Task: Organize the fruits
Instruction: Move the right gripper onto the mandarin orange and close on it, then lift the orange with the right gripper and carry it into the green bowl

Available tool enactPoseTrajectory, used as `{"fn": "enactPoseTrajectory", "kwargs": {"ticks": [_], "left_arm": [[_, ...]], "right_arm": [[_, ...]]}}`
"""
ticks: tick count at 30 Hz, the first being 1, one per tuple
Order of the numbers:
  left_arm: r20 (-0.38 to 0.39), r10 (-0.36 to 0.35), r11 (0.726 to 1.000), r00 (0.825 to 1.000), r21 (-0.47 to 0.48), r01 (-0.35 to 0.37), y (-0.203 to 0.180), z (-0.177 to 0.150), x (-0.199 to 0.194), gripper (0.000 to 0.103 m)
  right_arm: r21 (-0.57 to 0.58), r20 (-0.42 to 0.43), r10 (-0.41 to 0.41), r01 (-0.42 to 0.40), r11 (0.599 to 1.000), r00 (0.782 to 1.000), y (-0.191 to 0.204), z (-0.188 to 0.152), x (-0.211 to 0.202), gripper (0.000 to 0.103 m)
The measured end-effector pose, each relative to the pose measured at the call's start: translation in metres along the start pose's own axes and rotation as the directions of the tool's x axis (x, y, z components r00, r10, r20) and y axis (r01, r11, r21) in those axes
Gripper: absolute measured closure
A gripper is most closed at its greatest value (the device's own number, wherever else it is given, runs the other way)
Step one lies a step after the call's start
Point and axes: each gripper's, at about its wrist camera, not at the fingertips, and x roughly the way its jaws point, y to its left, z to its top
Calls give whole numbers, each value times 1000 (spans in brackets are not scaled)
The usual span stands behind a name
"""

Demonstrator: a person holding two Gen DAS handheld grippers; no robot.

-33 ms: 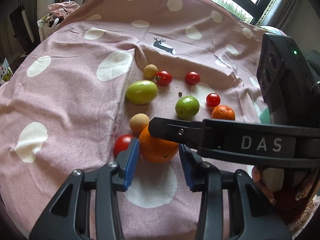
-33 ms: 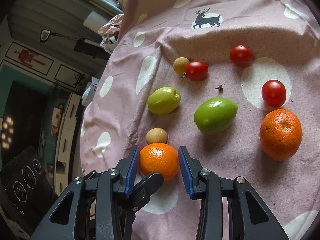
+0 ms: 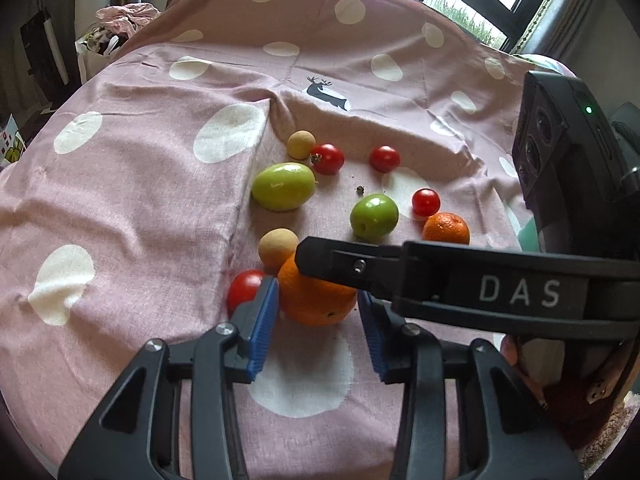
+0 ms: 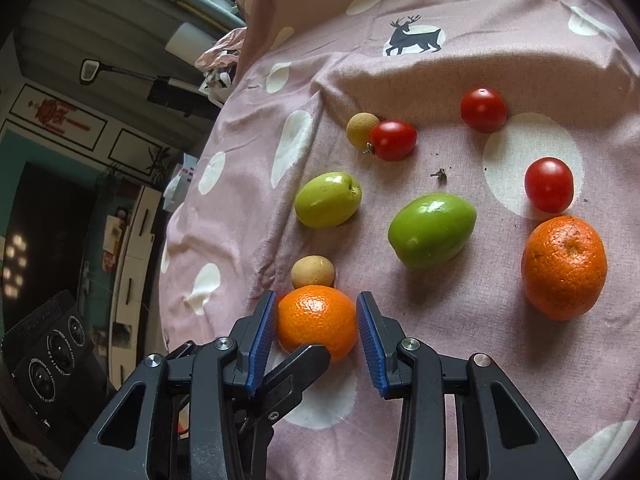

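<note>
1. The right gripper (image 4: 317, 330) stands with its jaws apart around the near orange (image 4: 317, 320) on the pink cloth (image 4: 460, 360); the blue pads seem to touch its sides or almost. If they close off-centre, the round fruit may squeeze out and roll.
2. The left gripper (image 3: 316, 322), also apart, frames the same orange (image 3: 318, 300) under the right one. The two tools may collide.
3. The second orange (image 4: 564, 268) lies well apart on the right, so the carry is long.
4. A tan fruit (image 4: 313, 272) touches the near orange, and a tomato (image 3: 245, 286) is just beside the left pad; both may be pushed away.
</note>
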Motion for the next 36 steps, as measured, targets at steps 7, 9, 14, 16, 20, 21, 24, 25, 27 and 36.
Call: {"fn": "enactPoseTrajectory", "kwargs": {"ticks": [7,9,14,16,20,21,24,25,27,36], "left_arm": [[7,-25,1000,1000,16,25,-7,-2,3,45],[0,-36,999,999,6,36,-7,-2,4,46],[6,0,1000,1000,28,0,-10,-3,3,57],[11,-10,999,1000,36,9,-11,-3,-1,57],[62,-27,998,998,64,23,-18,-3,-18,59],[72,-37,997,997,72,32,-20,-3,-22,59],[103,-62,993,993,102,51,-29,-5,-36,58],[113,-67,992,991,115,54,-33,-6,-41,58],[137,-74,988,988,146,53,-41,-8,-50,58],[216,-125,965,968,252,68,-75,-15,-83,58]], "right_arm": [[52,-45,50,-47,998,998,-8,-4,13,55],[30,-24,18,-17,999,1000,-4,-6,9,55],[46,-2,29,-29,998,1000,-7,-9,6,54],[43,5,16,-16,999,1000,-6,-12,4,54],[31,50,21,-22,999,999,0,-16,-11,54],[25,65,22,-24,999,998,2,-17,-17,54],[11,106,21,-22,1000,994,8,-22,-33,54],[6,122,21,-21,1000,992,10,-24,-39,54],[-10,157,17,-15,1000,988,13,-30,-51,54],[-40,290,3,9,999,957,27,-49,-96,54]]}}
